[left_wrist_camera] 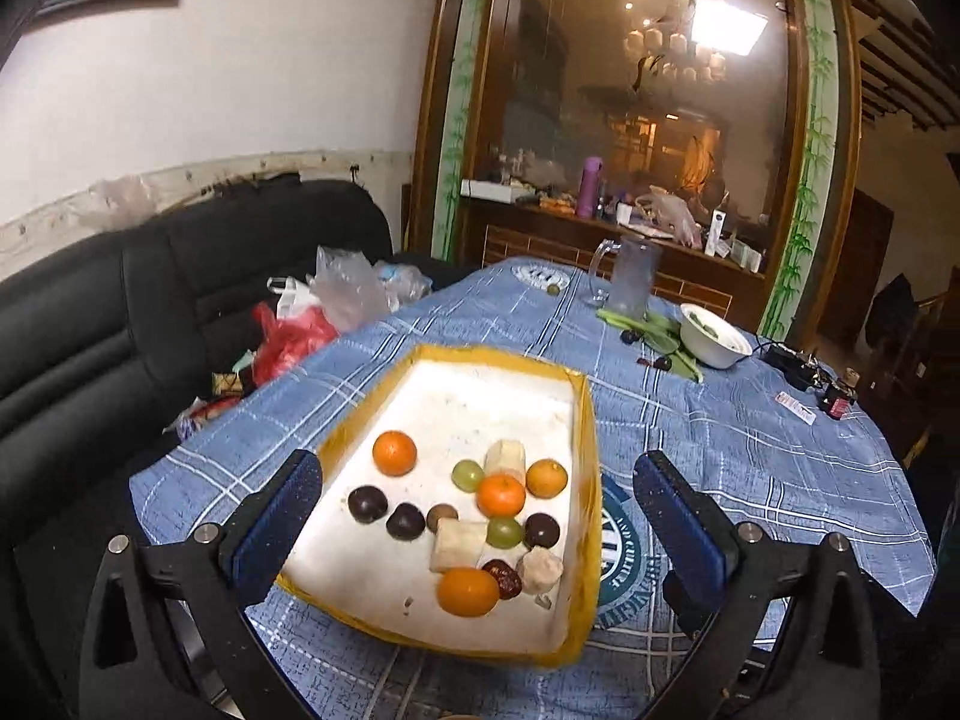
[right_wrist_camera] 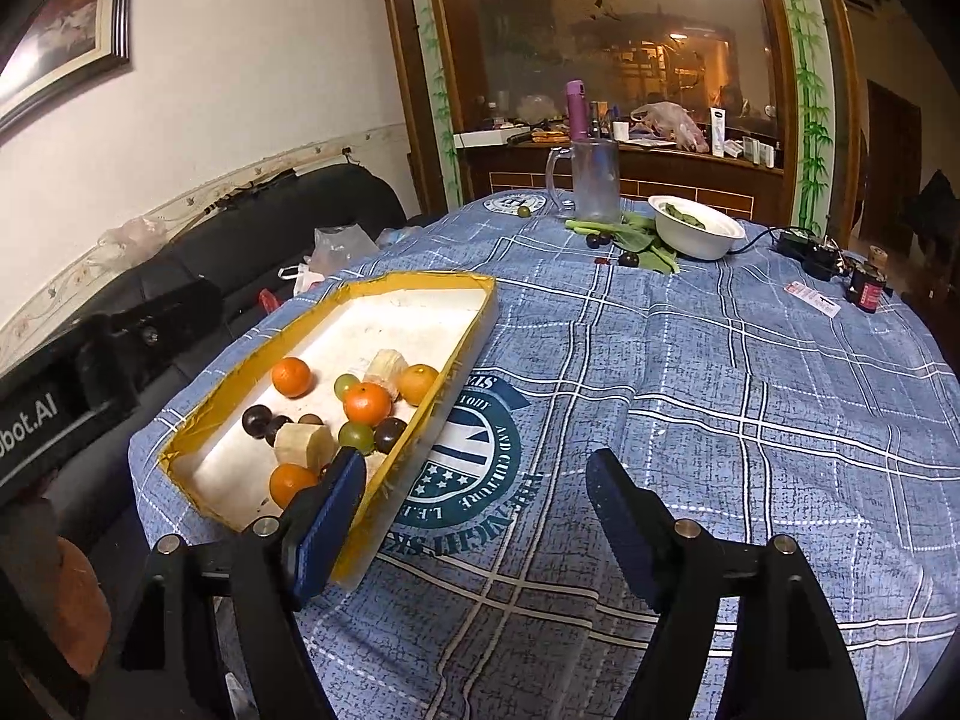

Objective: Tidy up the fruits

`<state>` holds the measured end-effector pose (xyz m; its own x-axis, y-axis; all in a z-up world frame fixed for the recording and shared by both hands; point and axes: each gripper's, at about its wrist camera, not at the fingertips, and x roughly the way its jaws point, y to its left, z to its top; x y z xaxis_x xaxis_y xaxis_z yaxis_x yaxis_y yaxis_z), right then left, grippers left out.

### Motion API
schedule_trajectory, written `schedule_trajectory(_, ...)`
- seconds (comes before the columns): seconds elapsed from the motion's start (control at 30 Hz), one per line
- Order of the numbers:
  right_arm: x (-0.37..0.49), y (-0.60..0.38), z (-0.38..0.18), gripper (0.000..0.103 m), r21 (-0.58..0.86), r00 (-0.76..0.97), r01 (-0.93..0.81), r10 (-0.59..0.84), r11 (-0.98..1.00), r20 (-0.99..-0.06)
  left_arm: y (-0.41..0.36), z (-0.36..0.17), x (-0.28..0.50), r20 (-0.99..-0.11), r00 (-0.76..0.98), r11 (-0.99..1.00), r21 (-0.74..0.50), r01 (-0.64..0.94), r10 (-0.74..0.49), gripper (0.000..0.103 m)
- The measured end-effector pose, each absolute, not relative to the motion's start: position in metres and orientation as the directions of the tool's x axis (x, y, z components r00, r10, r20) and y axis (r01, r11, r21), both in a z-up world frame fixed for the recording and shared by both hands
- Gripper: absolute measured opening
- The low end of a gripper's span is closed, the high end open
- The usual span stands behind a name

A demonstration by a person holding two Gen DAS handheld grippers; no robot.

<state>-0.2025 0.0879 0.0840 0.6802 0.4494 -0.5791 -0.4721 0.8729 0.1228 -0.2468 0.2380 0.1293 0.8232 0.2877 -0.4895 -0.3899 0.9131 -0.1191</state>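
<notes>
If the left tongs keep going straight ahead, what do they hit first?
Probably the fruit in the tray: the open left tongs point at the orange in the middle of the pile, though depth is unclear.

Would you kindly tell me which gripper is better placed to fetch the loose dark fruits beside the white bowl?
Right, probably. The right gripper hangs open over bare blue checked tablecloth, facing the dark round fruits; the left gripper straddles the yellow-rimmed white tray.

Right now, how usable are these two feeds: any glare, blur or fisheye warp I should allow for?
Left wrist view: the tray and its fruit are sharp, the ceiling light reflected in the glass is blown out, and the edges bow. Right wrist view: the tablecloth is crisp, the sofa side is dim, and the corners are black.
</notes>
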Motion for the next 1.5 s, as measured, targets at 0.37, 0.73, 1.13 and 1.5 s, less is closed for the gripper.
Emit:
schedule_trajectory(0.37, -0.202, 0.114, 0.076, 0.082, 0.085, 0.654, -0.505, 0.445, 0.859, -0.612, 0.246, 0.115, -0.241, -0.545, 0.796, 0.917, -0.116, -0.382, 0.262, 0.103)
schedule_trajectory(0.73, -0.194, 0.131, 0.069, 0.082, 0.057, 0.633, -0.516, 0.425, 0.855, -0.646, 0.258, 0.099, -0.231, -0.611, 0.752, 0.908, -0.124, -0.401, 0.248, 0.103)
schedule_trajectory(1.13, -0.192, 0.143, 0.066, 0.082, 0.04, 0.623, -0.523, 0.413, 0.852, -0.664, 0.268, 0.091, -0.226, -0.64, 0.731, 0.905, -0.13, -0.405, 0.235, 0.103)
schedule_trajectory(1.5, -0.193, 0.15, 0.064, 0.082, 0.032, 0.617, -0.528, 0.409, 0.849, -0.672, 0.272, 0.086, -0.225, -0.658, 0.72, 0.903, -0.142, -0.406, 0.22, 0.103)
